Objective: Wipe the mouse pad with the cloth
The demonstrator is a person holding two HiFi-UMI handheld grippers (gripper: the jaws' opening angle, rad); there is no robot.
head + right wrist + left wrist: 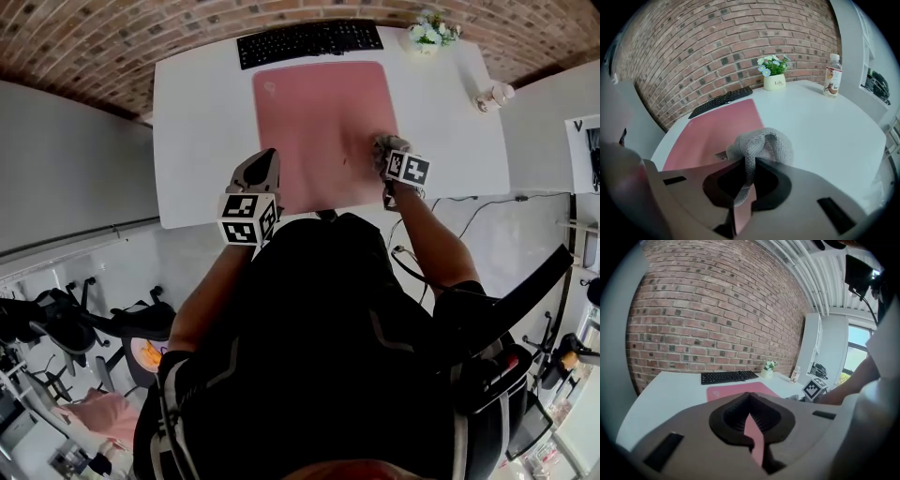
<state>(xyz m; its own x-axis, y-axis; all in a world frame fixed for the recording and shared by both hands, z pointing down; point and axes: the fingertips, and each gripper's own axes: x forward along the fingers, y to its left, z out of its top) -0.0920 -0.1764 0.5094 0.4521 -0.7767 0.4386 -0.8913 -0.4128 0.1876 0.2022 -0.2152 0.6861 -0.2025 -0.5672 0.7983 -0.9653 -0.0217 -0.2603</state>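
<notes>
A pink mouse pad (319, 122) lies in the middle of the white table (197, 112). My right gripper (387, 159) is at the pad's right front edge, shut on a bunched grey cloth (764, 144) that rests where pad and table meet. In the right gripper view the cloth runs down between the jaws (747, 164). My left gripper (261, 173) hovers by the pad's left front corner. Its jaws (751, 417) are shut with only a thin slit between them, through which pink shows.
A black keyboard (309, 41) lies behind the pad. At the table's far right stands a small flower pot (774, 80), with a bottle (832, 75) further right. A brick wall runs behind the table. Cables trail on the floor to the right.
</notes>
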